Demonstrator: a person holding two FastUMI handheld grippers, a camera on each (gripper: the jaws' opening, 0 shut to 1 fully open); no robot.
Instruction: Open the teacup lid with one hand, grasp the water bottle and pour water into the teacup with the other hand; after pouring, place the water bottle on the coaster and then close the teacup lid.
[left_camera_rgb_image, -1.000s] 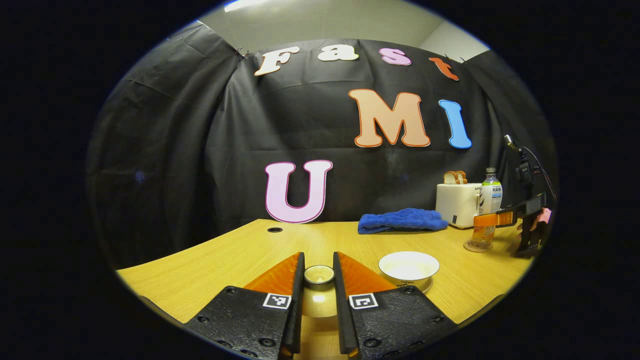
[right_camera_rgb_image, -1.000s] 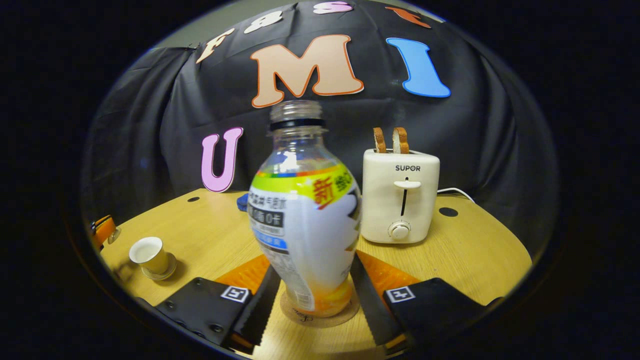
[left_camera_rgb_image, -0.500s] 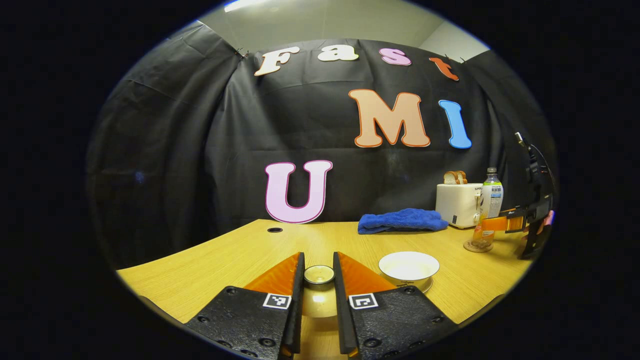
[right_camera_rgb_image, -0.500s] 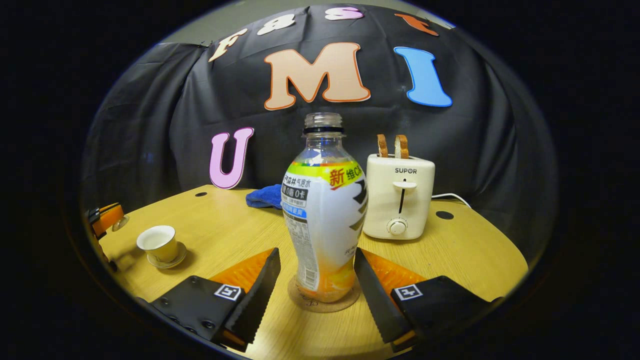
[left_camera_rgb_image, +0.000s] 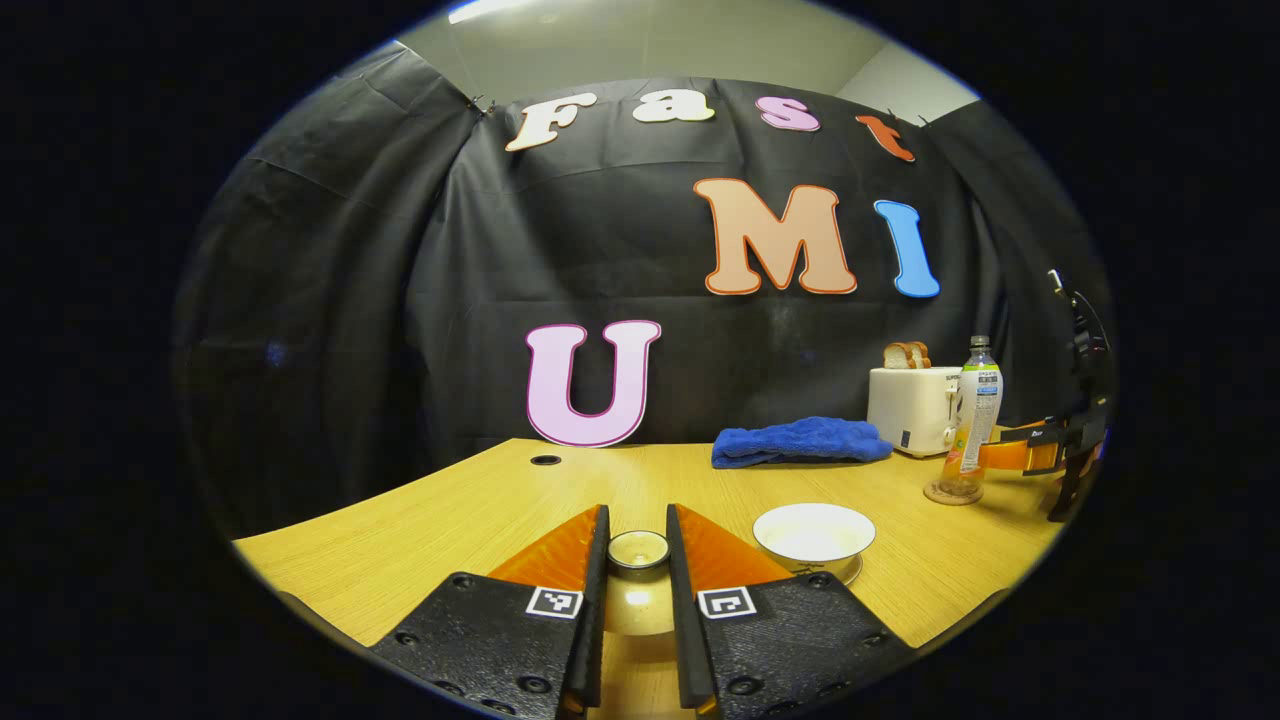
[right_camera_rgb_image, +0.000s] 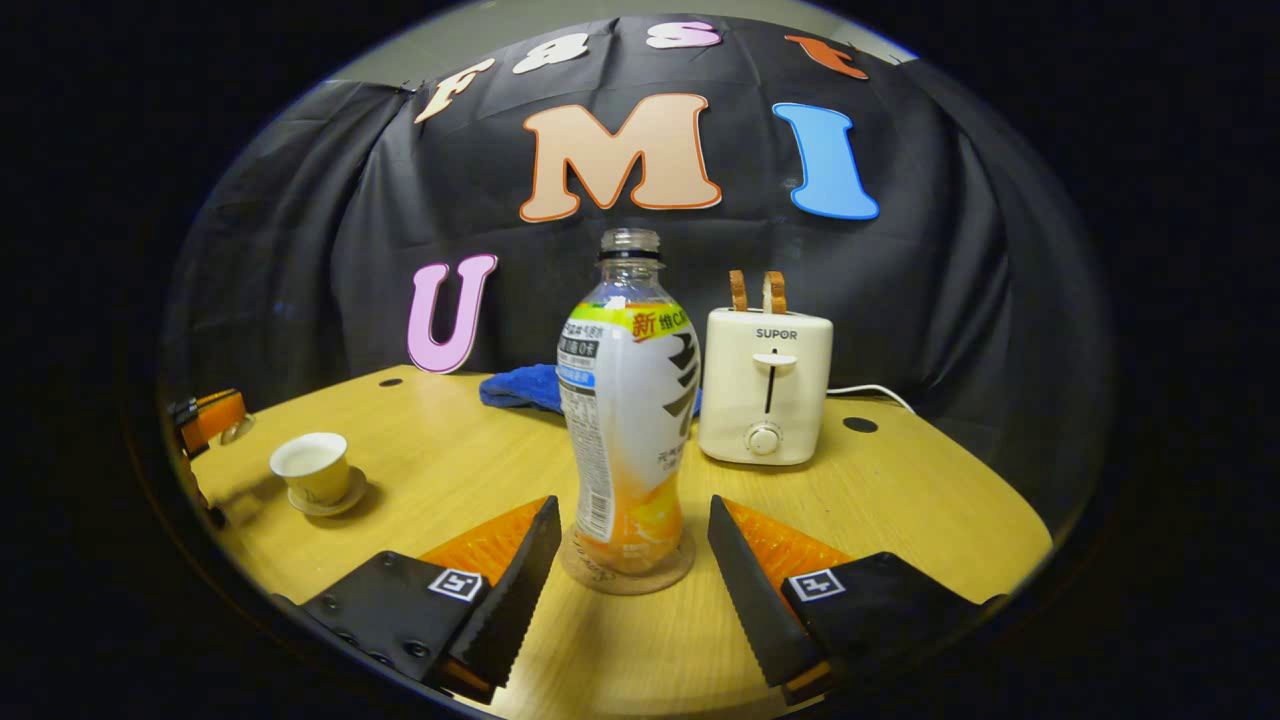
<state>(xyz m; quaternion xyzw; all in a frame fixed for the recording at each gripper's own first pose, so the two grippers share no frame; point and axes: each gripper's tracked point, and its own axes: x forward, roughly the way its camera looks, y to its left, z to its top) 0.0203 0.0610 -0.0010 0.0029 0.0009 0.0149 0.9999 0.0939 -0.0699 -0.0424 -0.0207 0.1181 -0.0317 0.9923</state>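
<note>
The water bottle (right_camera_rgb_image: 625, 420) stands upright on the round coaster (right_camera_rgb_image: 627, 578), uncapped, with orange liquid low inside. My right gripper (right_camera_rgb_image: 632, 512) is open just short of it, a finger on each side, neither touching. The white teacup (left_camera_rgb_image: 813, 530) sits uncovered on its saucer. My left gripper (left_camera_rgb_image: 637, 528) is shut on the knob of the teacup lid (left_camera_rgb_image: 638, 550), held above the table left of the cup. In the left gripper view the bottle (left_camera_rgb_image: 975, 415) stands at far right, with the right gripper (left_camera_rgb_image: 1035, 455) beside it. The right gripper view has the teacup (right_camera_rgb_image: 312, 468) at far left.
A white toaster (right_camera_rgb_image: 765, 385) with two bread slices stands behind the bottle, its cord trailing right. A blue cloth (left_camera_rgb_image: 800, 440) lies at the back of the wooden table (left_camera_rgb_image: 450, 520). The table edge runs close in front of both grippers.
My right gripper has opened and drawn back from the bottle, which now stands free on the coaster. The left gripper has held still with the lid.
</note>
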